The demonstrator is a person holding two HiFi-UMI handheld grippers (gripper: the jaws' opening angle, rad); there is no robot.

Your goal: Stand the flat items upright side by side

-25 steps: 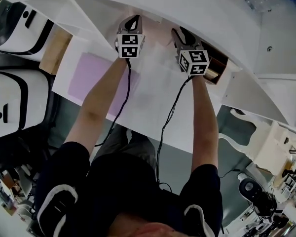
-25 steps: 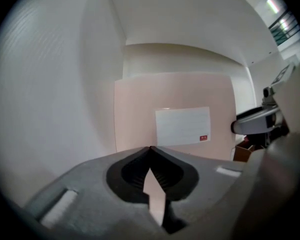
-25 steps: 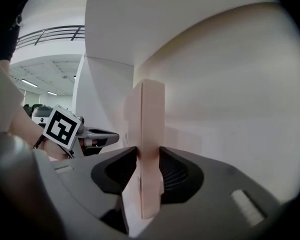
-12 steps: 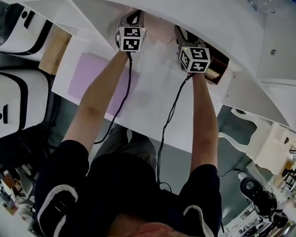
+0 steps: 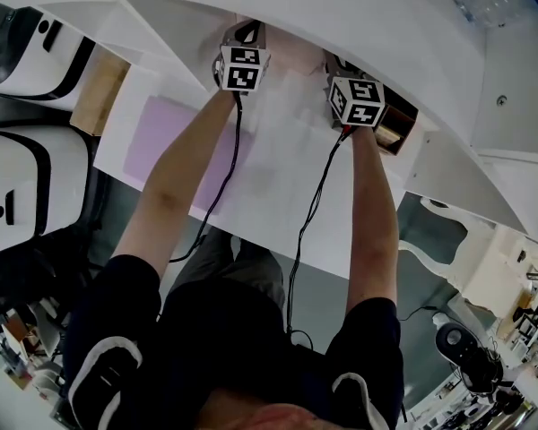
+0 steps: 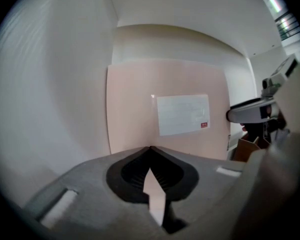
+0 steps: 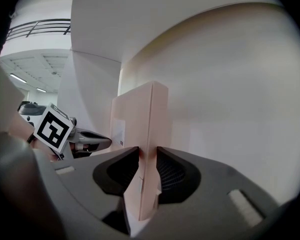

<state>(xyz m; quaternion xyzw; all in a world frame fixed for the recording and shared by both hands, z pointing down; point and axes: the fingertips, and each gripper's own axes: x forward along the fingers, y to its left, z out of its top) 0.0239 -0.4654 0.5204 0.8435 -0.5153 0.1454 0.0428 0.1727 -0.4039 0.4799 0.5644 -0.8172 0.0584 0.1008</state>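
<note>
Pinching upright pink box [image 7: 151, 114], right hand-held gripper [image 7: 147, 153], jaws lately closing tighter.

The right gripper [image 7: 148, 154] has just been closing onto the pink box [image 7: 142, 114].

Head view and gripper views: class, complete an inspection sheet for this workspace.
Surface: white table, lilac sheet lying flat at left.
Job's things: pink box upright by the white wall.
Clutter: brown box at right, tan board at left.
Grippers: left gripper jaws shut, empty; right gripper jaws have just been closing, pads on the pink box.
Cables: black cable trailing from each gripper.
Surroundings: white-and-black machines at left.
</note>
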